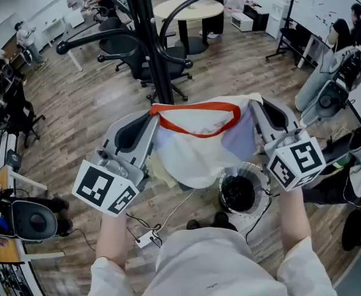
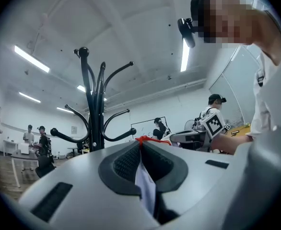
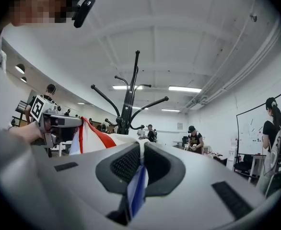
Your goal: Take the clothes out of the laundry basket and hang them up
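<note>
Currently: white shirt (image 1: 199, 150), red neckline, stretched between the left gripper (image 1: 153, 116) and the right gripper (image 1: 255, 108). Fingers of each clamped tight on one shoulder edge. Coat stand (image 1: 148, 42) just beyond the fingertips; laundry basket (image 1: 254, 171) below the right fingers.

No legible lettering anywhere, whiteboard (image 1: 319, 2) scrawl too small for reading.

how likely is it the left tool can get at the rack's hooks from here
Probably yes: the rack stands straight ahead of the left tool with nothing between them. That tool and the right tool are both shut on the shirt, so the cloth would come along.
</note>
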`<state>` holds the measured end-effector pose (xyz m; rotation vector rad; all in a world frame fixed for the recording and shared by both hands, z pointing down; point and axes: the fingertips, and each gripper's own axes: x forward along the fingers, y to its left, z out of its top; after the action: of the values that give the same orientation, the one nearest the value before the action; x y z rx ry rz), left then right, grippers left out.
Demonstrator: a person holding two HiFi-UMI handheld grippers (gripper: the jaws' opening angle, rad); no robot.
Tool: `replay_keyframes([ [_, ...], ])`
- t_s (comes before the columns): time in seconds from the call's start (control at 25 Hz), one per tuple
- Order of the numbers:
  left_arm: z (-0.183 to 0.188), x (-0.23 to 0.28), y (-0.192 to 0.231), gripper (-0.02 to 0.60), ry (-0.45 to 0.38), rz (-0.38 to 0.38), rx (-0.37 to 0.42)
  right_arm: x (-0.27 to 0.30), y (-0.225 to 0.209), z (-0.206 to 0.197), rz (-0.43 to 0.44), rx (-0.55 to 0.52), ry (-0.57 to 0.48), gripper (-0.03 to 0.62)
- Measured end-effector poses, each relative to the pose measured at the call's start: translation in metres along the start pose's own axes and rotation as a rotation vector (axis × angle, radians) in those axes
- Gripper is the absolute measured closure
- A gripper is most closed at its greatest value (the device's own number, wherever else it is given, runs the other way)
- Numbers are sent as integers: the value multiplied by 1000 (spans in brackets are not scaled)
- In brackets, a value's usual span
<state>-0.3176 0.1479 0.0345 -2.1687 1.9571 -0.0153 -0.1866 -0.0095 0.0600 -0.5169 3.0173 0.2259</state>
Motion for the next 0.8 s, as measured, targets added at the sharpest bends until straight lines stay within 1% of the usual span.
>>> replay_keyframes([
  [0.2,3,-13,-9,555,-47,42,80,-7,5,-2,37,-11,-77,572],
  [0.28,19,-10,-1,555,-63,62,100,2,1,13,54,-13,-99,572],
  [0.4,63,14,27,555,-75,86,112,33,-22,57,72,-9,-114,571],
  [0.48,82,24,42,555,-86,106,124,49,-32,77,87,-2,-132,571],
  [0.68,92,20,50,555,-117,167,161,61,-33,85,125,-22,-181,571],
  [0.8,110,24,65,555,-118,208,174,76,-40,101,149,-8,-190,571],
])
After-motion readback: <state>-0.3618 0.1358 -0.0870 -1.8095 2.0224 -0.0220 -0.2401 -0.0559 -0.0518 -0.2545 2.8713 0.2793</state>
